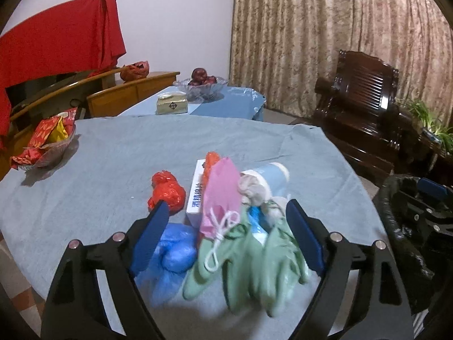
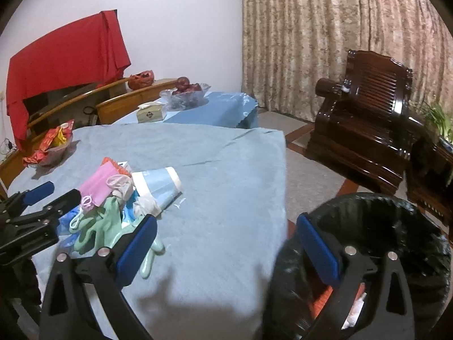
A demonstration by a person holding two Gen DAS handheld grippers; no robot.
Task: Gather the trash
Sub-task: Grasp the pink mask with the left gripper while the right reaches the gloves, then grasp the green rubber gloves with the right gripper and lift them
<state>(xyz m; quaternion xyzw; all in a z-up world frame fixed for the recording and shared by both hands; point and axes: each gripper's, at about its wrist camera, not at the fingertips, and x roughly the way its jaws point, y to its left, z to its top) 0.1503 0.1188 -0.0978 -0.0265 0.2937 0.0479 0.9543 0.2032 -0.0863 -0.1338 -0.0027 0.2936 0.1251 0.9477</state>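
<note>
A pile of trash lies on the blue tablecloth (image 1: 113,153): green rubber gloves (image 1: 254,266), a pink face mask (image 1: 222,195), a blue plastic bag (image 1: 172,252), a crumpled red bag (image 1: 167,191), a white box (image 1: 196,195), a light blue paper cup (image 1: 269,177) and grey tissue (image 1: 252,189). My left gripper (image 1: 226,212) is open and empty, its fingers on either side of the pile just above it. My right gripper (image 2: 226,223) is open and empty, at the table's right edge, over the rim of a black-lined trash bin (image 2: 396,226). The pile shows in the right wrist view too (image 2: 113,198).
A glass bowl of red snack packets (image 1: 48,144) stands at the table's far left. Behind is a second table with a tissue box (image 1: 171,104) and a fruit bowl (image 1: 202,83). A dark wooden armchair (image 1: 368,113) stands right. The bin also shows in the left wrist view (image 1: 410,226).
</note>
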